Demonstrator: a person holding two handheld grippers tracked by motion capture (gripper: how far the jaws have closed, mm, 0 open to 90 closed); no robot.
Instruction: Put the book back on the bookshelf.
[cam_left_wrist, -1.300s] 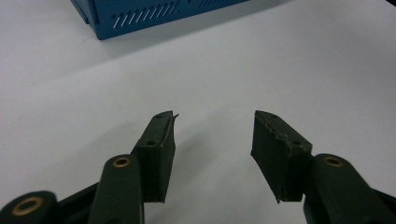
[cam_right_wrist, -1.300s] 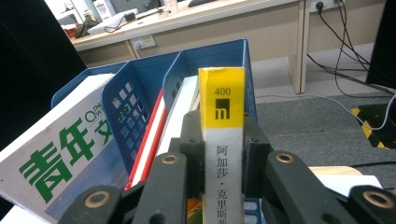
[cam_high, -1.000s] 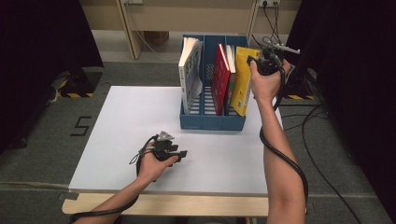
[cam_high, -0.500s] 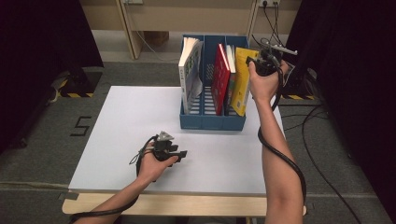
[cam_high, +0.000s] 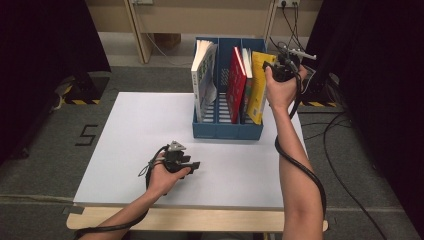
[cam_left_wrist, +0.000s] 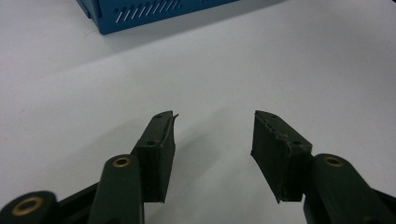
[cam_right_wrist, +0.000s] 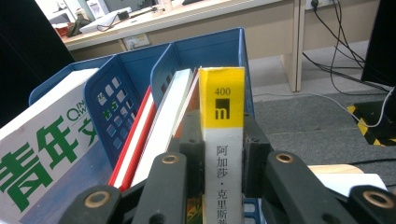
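Nothing shifted since earlier frames. Right gripper (cam_right_wrist: 223, 163) clamped on yellow book (cam_right_wrist: 222, 140) spine, rightmost slot of blue file rack (cam_high: 227, 131). Pull straight up, clear red book (cam_high: 236, 82). Left gripper (cam_left_wrist: 212, 144) released, idle on surface (cam_high: 130, 130) before rack.

One camera hangs high on the person's side, looking forward and down over the white table (cam_high: 150, 130). Another rides low, skimming the tabletop close toward the blue file rack (cam_left_wrist: 140, 11). The third sits tight against the yellow book (cam_right_wrist: 223, 135), facing the rack's dividers, which all three views share.
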